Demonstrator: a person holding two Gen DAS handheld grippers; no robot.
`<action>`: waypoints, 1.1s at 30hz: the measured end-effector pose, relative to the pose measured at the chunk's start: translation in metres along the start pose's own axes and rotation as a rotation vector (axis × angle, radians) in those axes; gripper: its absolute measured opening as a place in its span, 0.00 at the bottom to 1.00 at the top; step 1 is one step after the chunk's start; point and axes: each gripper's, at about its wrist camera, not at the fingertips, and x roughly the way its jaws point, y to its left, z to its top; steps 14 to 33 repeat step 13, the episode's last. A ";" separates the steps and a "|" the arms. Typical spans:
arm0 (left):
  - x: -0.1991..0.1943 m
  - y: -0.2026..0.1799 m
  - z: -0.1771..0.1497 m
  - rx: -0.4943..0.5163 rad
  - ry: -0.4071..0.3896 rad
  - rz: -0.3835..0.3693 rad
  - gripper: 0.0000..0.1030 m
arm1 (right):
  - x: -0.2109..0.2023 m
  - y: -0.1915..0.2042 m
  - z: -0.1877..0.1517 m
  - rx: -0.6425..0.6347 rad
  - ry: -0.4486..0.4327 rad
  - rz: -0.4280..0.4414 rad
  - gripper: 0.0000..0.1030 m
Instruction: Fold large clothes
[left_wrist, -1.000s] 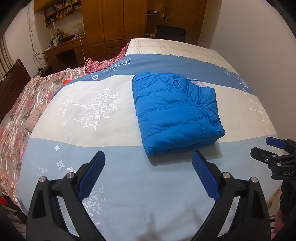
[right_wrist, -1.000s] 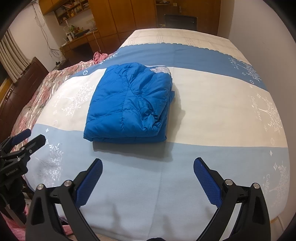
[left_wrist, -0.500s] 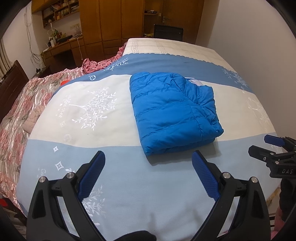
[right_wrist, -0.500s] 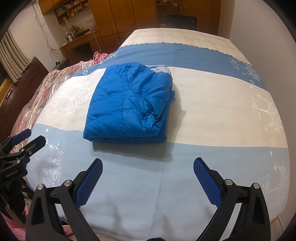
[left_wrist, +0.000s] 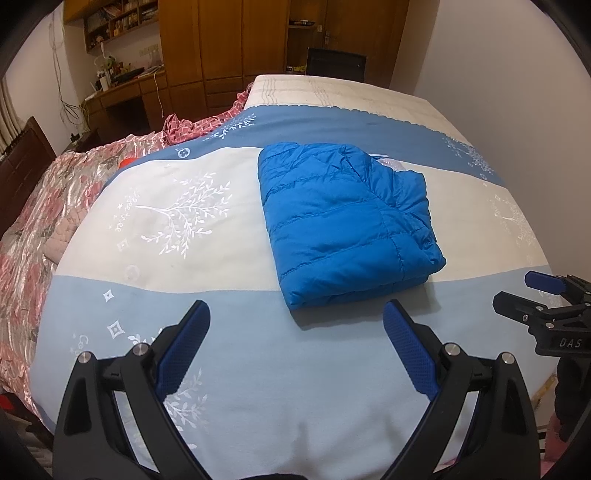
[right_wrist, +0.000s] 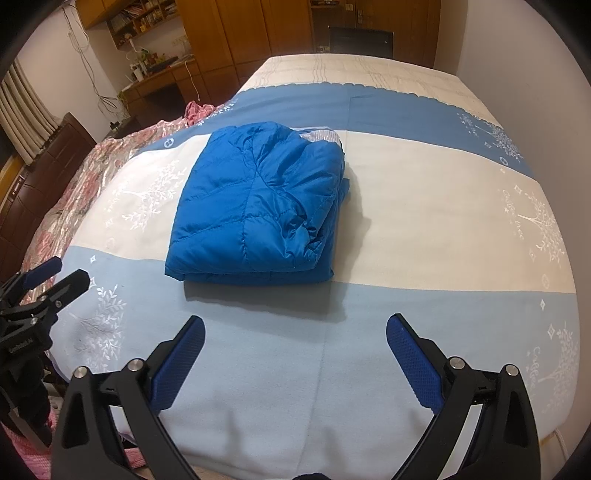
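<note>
My left hand-held gripper gapes wide at the bottom of the frame, gripping nothing. The folded jacket lies mid-frame on the bed, apart from both tools. My right hand-held gripper is spread open too, empty, over the pale blue stripe.

Both wrist cameras look forward and down across the striped blue-and-cream bed from above its near edge. Both views share the folded bright-blue quilted jacket, centre frame, and the wooden wardrobes along the top.
</note>
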 end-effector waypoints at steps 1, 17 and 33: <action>0.000 0.000 0.000 0.000 0.000 -0.001 0.91 | 0.000 0.000 0.000 0.000 0.000 0.000 0.96; -0.001 0.001 0.000 -0.007 0.001 0.008 0.91 | 0.000 0.000 0.000 0.003 -0.007 0.002 0.96; -0.001 0.001 0.000 -0.007 0.001 0.008 0.91 | 0.000 0.000 0.000 0.003 -0.007 0.002 0.96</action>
